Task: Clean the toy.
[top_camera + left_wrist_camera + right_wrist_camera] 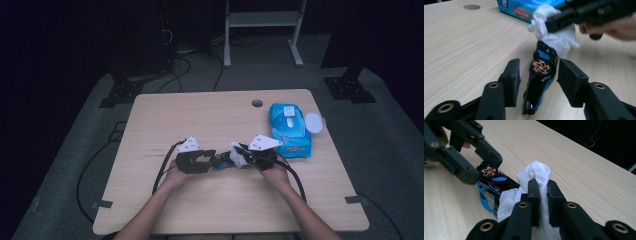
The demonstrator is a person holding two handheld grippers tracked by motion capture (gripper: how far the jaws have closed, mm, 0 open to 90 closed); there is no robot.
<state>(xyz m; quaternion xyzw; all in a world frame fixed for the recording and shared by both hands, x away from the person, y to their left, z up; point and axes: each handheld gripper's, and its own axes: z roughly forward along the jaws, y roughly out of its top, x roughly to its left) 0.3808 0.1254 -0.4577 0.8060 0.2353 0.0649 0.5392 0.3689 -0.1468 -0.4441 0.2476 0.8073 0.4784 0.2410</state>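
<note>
One toy car (539, 75), black with blue stripes and a copper-coloured wheel, lies on its side on the worktop (165, 115) between the two grippers. One white wipe (534, 185) and one blue pack of wipes (289, 129) are also there, with one round white lid (313, 122) just beside the pack.

In the high view the car's long axis runs roughly left to right across the worktop. In the left gripper view one end points at the camera and the other sits under the wipe.

The left gripper (539, 72) has its jaws spread on either side of the car, clear of it. The right gripper (541, 195) has its jaws pressed together, pinching the wipe, which touches the car's far end.
</note>
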